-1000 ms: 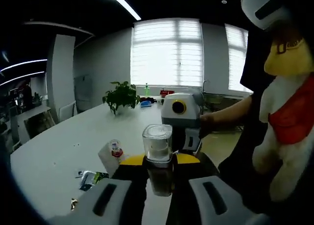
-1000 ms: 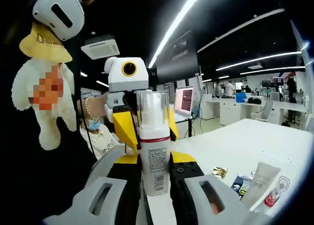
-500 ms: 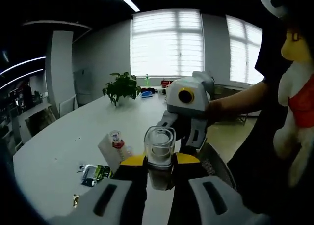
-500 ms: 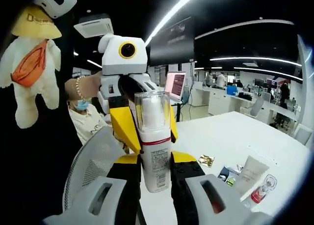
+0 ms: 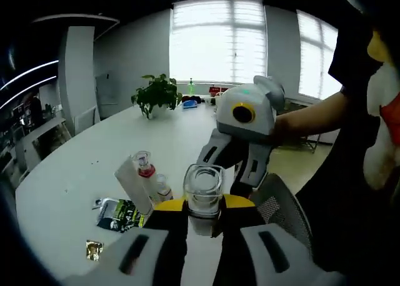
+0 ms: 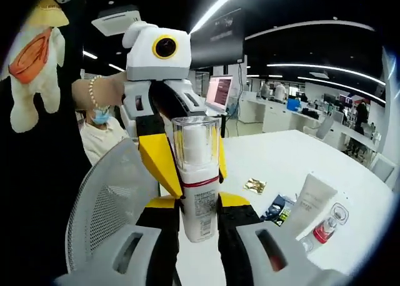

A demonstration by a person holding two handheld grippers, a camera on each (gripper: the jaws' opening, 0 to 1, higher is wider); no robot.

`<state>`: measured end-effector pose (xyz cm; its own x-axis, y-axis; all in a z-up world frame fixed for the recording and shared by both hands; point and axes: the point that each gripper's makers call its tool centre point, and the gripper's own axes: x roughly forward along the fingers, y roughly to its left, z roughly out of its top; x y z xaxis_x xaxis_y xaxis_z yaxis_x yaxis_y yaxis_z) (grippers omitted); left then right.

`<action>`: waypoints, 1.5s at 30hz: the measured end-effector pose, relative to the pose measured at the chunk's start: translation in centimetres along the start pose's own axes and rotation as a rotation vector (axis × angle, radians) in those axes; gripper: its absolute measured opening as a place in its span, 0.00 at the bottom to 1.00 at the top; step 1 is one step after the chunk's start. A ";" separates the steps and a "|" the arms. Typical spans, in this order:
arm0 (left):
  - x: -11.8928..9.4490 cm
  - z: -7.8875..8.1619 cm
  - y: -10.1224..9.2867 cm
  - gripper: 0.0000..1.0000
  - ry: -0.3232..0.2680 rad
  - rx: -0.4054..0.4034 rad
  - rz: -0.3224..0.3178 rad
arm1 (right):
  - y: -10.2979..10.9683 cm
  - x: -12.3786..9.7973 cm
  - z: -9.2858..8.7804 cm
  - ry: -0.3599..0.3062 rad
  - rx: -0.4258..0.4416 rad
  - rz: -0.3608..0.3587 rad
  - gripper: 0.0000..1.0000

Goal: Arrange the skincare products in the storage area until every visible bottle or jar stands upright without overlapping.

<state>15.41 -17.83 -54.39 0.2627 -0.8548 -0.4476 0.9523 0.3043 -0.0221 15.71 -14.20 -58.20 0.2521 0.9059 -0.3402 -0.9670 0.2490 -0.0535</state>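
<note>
While gripped by both grippers, left gripper [image 5: 201,236] and right gripper [image 6: 200,236], pump bottle [image 6: 199,186] held off white table [image 5: 75,173] edge, above mesh chair [image 6: 109,192]; open tabletop beyond tube [image 6: 307,202].

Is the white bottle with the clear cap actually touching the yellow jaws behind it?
Touching. In the right gripper view the white bottle sits pinched between the left hand-held gripper's yellow jaws, which press its sides.

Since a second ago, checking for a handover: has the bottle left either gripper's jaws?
No. The bottle stays clamped between both the right gripper and left gripper, above the table.
</note>
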 end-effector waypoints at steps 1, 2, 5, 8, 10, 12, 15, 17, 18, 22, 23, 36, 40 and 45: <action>0.4 -0.1 0.1 0.15 0.003 -0.001 0.001 | -0.1 -0.1 -0.2 0.000 0.006 -0.001 0.23; 0.6 -0.1 0.2 0.15 0.004 0.002 0.000 | -0.2 -0.1 -0.3 0.000 0.008 -0.002 0.23; 1.6 -0.3 0.7 0.15 0.002 0.012 -0.003 | -1.0 -0.5 -1.1 0.003 0.028 -0.019 0.23; 2.2 -0.3 1.2 0.15 0.003 -0.013 0.005 | -1.5 -0.7 -1.8 0.023 0.023 -0.025 0.23; 2.6 -0.3 1.5 0.15 0.001 -0.014 0.012 | -1.7 -0.7 -2.3 0.039 0.026 -0.029 0.24; 3.0 -0.5 1.7 0.15 0.004 -0.014 0.018 | -1.8 -0.8 -2.7 0.043 0.028 -0.030 0.28; 3.5 -0.7 1.9 0.15 0.004 -0.020 0.022 | -1.8 -0.9 -3.2 0.044 0.044 -0.031 0.32; 3.9 -0.9 1.9 0.15 0.005 -0.019 0.023 | -1.8 -1.0 -3.6 0.051 0.042 -0.037 0.33; 4.1 -1.0 1.9 0.15 0.006 -0.017 0.024 | -1.9 -1.1 -3.7 0.055 0.044 -0.039 0.34; 5.1 -1.8 2.3 0.15 0.020 -0.012 0.032 | -2.2 -1.9 -4.7 0.054 0.072 -0.053 0.39; 5.3 -2.1 2.4 0.15 0.021 -0.012 0.034 | -2.3 -2.1 -5.0 0.056 0.084 -0.057 0.40; 7.7 -3.9 4.4 0.15 0.012 -0.004 0.049 | -4.2 -4.7 -7.4 0.046 0.182 -0.155 0.55; 8.7 -5.0 4.8 0.15 0.033 0.013 0.035 | -4.4 -5.2 -7.9 0.047 0.201 -0.170 0.59; 9.5 -6.0 4.9 0.15 0.027 0.009 0.022 | -4.8 -5.7 -8.8 0.057 0.241 -0.203 0.64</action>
<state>21.62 -21.96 -64.11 0.2791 -0.8363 -0.4719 0.9478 0.3189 -0.0046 18.61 -23.55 -64.30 0.4303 0.8104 -0.3976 -0.8590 0.5030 0.0958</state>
